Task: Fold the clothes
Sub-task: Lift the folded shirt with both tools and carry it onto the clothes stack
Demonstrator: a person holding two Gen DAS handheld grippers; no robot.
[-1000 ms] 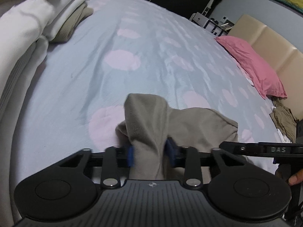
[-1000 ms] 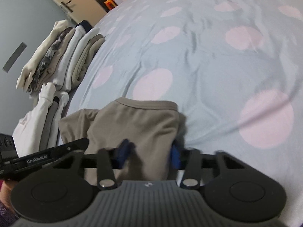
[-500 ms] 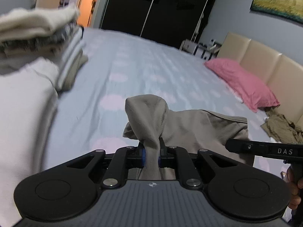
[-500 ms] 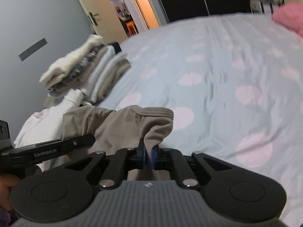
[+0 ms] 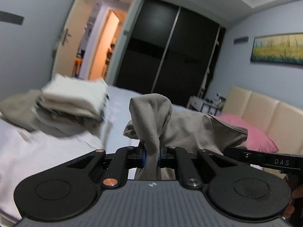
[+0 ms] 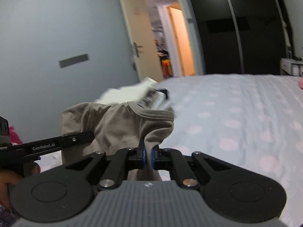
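A taupe garment [image 5: 181, 126] hangs lifted between both grippers, above the bed. My left gripper [image 5: 151, 156] is shut on one bunched corner of it. My right gripper [image 6: 148, 158] is shut on another corner near the ribbed neckline [image 6: 151, 113]. In the left wrist view the right gripper's body [image 5: 265, 159] shows at the right. In the right wrist view the left gripper's body [image 6: 47, 146] shows at the left. The cloth below the jaws is hidden.
A stack of folded clothes [image 5: 72, 102] sits on the bed's left side, also in the right wrist view [image 6: 136, 92]. The dotted blue bedsheet [image 6: 236, 113] spreads to the right. A pink pillow [image 5: 253, 132] lies by the beige headboard [image 5: 265, 109].
Both grippers closed on the taupe garment and lifted it off the bed. The views tilted up from the sheet toward the room's far wall and door.
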